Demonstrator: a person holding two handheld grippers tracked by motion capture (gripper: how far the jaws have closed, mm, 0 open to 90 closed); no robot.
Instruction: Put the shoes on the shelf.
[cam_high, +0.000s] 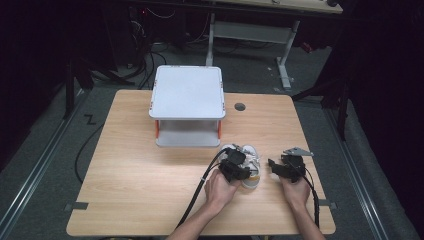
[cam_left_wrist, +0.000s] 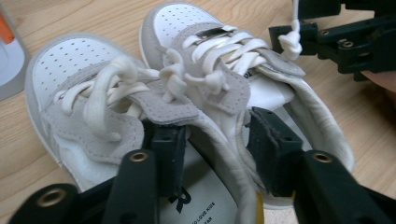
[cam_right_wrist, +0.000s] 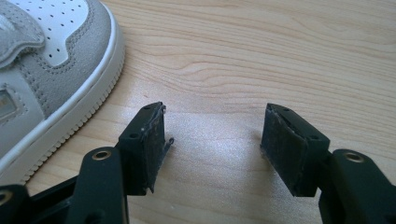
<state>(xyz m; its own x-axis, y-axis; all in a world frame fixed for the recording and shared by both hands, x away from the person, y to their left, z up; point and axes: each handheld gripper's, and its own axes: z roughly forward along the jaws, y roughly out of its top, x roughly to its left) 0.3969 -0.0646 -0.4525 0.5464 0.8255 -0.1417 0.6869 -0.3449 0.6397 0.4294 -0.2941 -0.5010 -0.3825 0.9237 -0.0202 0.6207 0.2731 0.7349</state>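
Now my left gripper (cam_left_wrist: 215, 149) reaches into the pair of small white and grey shoes (cam_left_wrist: 154, 93) that stand side by side on the wooden table (cam_high: 140, 175). One jaw is inside the opening of the left shoe (cam_left_wrist: 84, 107) and the other jaw is inside the right shoe (cam_left_wrist: 261, 74), so the two inner collars, which touch each other, are between my jaws. The jaws are at a middle width; I cannot tell for sure if the pads already press on the collars. From the high view, the shoes are near the front edge of the table, in front of the white two-level shelf (cam_high: 188, 95) and between my two hands.

My right gripper (cam_right_wrist: 212, 144) is just beside the shoes, on their right side, and low over the bare wood. Its jaws are wide apart and nothing is between them. In the left gripper view I see this right gripper close to the end knot of a white lace (cam_left_wrist: 290, 42); if it touches the lace, I cannot tell
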